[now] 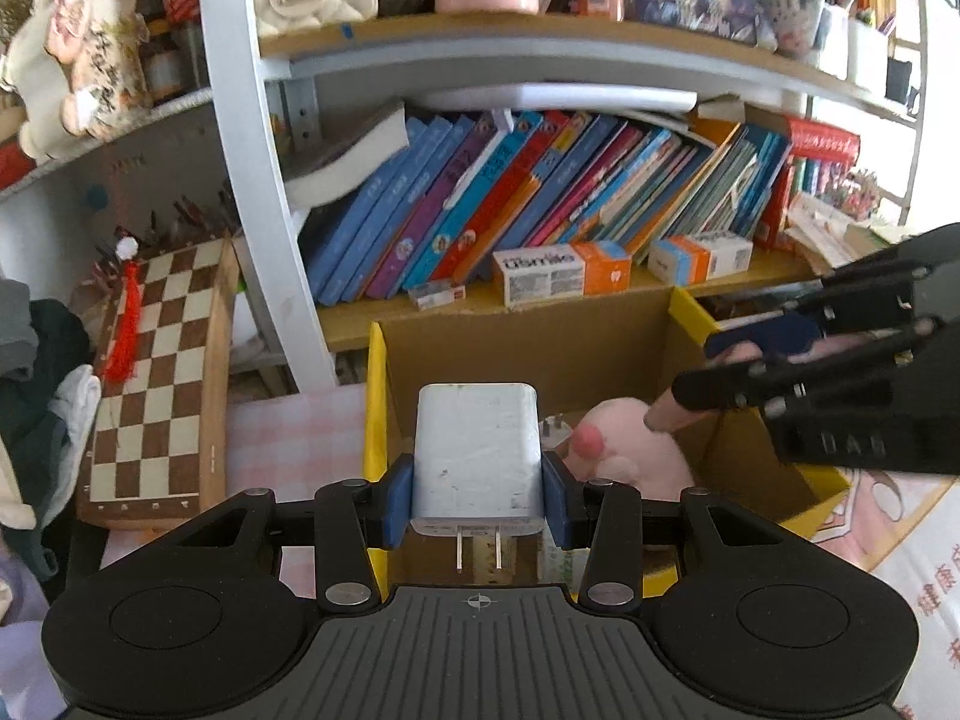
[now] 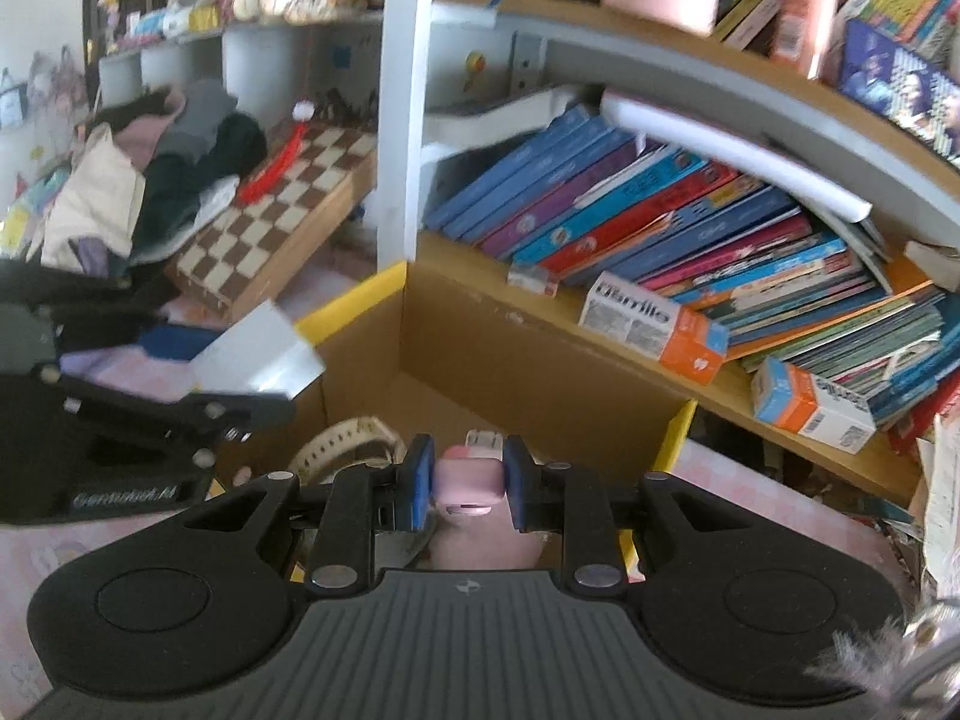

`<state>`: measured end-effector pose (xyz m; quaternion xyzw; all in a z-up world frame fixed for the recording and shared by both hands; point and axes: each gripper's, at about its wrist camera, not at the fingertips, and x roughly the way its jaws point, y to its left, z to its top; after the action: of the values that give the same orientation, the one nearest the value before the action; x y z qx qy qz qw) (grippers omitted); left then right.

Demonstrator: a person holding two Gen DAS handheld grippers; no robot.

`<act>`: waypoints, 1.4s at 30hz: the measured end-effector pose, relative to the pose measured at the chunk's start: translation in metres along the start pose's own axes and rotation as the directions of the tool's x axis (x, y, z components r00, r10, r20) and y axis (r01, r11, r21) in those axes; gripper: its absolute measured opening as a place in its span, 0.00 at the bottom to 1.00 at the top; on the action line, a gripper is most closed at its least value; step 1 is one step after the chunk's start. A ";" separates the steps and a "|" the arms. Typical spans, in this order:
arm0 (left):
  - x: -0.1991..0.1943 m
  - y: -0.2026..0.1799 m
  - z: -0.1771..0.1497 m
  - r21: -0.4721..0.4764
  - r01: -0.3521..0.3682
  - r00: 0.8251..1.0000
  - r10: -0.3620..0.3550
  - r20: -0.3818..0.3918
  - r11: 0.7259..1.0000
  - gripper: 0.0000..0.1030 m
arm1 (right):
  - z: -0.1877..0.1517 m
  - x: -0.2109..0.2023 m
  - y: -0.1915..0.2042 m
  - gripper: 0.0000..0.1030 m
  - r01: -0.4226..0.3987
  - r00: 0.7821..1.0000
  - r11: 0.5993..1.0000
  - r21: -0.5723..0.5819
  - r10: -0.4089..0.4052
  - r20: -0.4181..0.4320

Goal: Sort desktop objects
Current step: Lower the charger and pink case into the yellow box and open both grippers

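Both hand-held grippers are loaded: the left gripper (image 1: 477,495) clamps one white charger (image 1: 477,456) between its blue pads, its two prongs pointing back toward the camera, and the right gripper (image 2: 468,483) is clenched on one small pink plug (image 2: 467,483). They hover side by side over one cardboard box (image 1: 528,348) with yellow rims, each load just above the box's open top. Inside I count one pink plush toy (image 1: 624,444), one more white plug (image 1: 555,429) and one cream watch strap (image 2: 348,438) (partly hidden). Two orange-and-white cartons (image 1: 561,270) lie on the shelf behind the box, and one chessboard (image 1: 159,372) leans to the left.
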<state>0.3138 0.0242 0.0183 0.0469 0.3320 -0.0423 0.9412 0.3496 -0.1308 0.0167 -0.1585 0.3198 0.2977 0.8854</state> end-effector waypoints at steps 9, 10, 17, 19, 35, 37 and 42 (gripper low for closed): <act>0.033 0.000 0.002 0.041 0.014 0.999 -0.012 -0.053 0.999 0.40 | -0.012 0.037 0.004 0.23 -0.044 0.994 0.998 -0.053 0.038 -0.103; 0.035 0.000 0.002 0.046 0.017 0.998 -0.015 -0.058 0.999 0.40 | -0.014 0.040 0.003 0.23 -0.051 0.993 0.997 -0.057 0.044 -0.114; 0.057 -0.004 0.005 0.060 0.048 0.994 -0.042 -0.101 0.997 0.40 | -0.017 0.051 0.002 0.23 -0.101 0.985 0.993 -0.060 0.092 -0.149; 0.064 -0.008 0.007 0.079 0.056 0.993 -0.047 -0.111 0.995 0.40 | -0.018 0.054 0.003 0.23 -0.116 0.982 0.992 -0.057 0.106 -0.157; 0.096 -0.023 0.013 0.161 0.084 0.981 -0.054 -0.184 0.983 0.41 | -0.022 0.083 -0.023 0.23 -0.227 0.932 0.962 0.152 0.260 -0.253; 0.098 -0.023 0.013 0.168 0.084 0.980 -0.051 -0.192 0.982 0.42 | -0.023 0.085 -0.023 0.23 -0.229 0.930 0.961 0.156 0.263 -0.255; 0.103 -0.022 0.015 0.169 0.078 0.977 -0.042 -0.209 0.982 0.43 | -0.023 0.088 -0.024 0.23 -0.235 0.926 0.958 0.167 0.272 -0.260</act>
<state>0.4003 -0.0046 -0.0364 0.1240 0.4233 -0.0950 0.8924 0.4079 -0.1231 -0.0566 -0.0969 0.4789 0.3624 0.7937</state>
